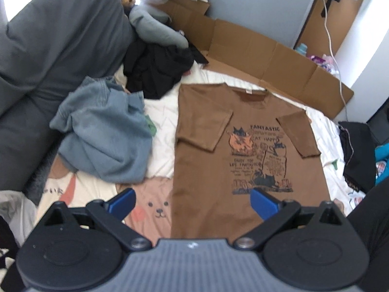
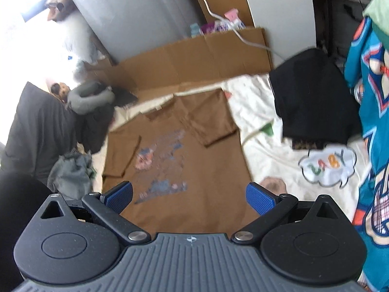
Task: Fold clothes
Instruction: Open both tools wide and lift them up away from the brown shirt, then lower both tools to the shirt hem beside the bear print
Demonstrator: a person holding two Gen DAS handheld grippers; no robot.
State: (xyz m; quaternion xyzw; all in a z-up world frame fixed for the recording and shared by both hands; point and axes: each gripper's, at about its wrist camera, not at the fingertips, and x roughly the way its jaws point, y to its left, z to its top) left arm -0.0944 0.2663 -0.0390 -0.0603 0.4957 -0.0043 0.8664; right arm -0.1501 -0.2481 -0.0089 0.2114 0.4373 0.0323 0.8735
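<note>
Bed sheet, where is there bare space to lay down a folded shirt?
Freest: the white sheet between the brown cat T-shirt and the black garment. A narrower strip runs between the T-shirt and the crumpled denim garment. Crowded: the far left corner, with the black clothes pile and grey pillow.

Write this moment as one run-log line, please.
fold clothes | brown T-shirt flat, sleeves folded in | left gripper open | right gripper open

We count one brown T-shirt (image 1: 201, 160), one blue denim garment (image 1: 104, 136) and one black heap (image 1: 155, 70). We see one folded black stack (image 2: 313, 97).
</note>
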